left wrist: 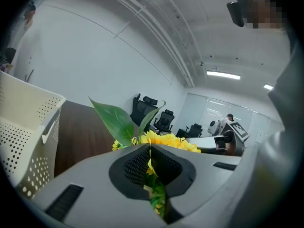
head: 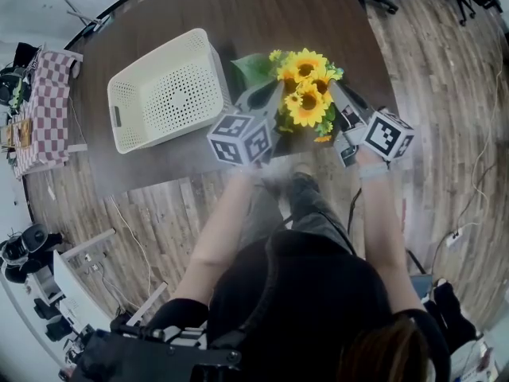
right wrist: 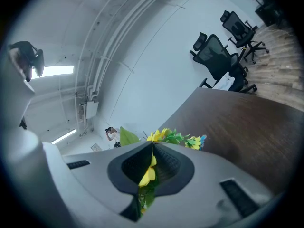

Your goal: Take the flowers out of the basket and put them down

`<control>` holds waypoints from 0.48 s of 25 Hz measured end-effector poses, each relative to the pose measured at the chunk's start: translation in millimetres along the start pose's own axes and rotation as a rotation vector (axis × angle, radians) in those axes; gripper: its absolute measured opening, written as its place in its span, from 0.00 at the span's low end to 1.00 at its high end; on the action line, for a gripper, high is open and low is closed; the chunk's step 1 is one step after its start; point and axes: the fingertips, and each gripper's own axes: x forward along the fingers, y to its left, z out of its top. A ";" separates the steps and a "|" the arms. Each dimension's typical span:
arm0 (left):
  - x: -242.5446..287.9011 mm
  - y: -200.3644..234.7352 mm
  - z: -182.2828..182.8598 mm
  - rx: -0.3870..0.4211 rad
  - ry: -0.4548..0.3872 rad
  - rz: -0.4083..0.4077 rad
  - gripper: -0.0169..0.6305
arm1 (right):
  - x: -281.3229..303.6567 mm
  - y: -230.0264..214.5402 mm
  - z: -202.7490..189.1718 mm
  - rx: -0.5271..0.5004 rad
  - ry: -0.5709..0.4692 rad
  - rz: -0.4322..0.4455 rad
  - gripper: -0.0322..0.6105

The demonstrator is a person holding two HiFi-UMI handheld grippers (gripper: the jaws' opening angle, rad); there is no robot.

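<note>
- Head view: the flowers point(head: 306, 94) are out of the basket point(head: 171, 94), just to its right, over the near edge of the dark table point(head: 238, 14).
- The bunch stands upright. Its long axis runs up and down, with the yellow blooms on top facing the camera and the stems hidden underneath.
- A large green leaf point(head: 253, 68) sticks out from the bunch towards the basket.
- The left claw point(head: 270, 100) meets the bunch from the left and the right claw point(head: 340, 94) from the right, so the flowers sit between the two.
- The white basket lies on the table, open side up, with nothing in it.
- Left gripper view: the left claw point(left wrist: 150, 148) is closed on the flowers point(left wrist: 166, 140). Petals and greenery are pinched in the slit, and the leaf point(left wrist: 114, 120) rises above the jaws.
- Right gripper view: the right claw point(right wrist: 153, 146) is likewise clamped on the flowers point(right wrist: 164, 136), with a yellow petal caught between the pads.
- No view shows whether the stems touch the table.
</note>
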 end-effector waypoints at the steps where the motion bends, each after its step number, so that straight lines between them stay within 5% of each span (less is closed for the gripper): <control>1: 0.3 -0.5 -0.1 -0.001 0.001 -0.002 0.03 | -0.4 -0.5 -0.3 0.000 0.000 -0.001 0.05; 12: -2.2 -4.1 0.3 0.002 0.014 -0.030 0.03 | -2.9 -9.3 -0.4 -0.025 -0.013 -0.016 0.06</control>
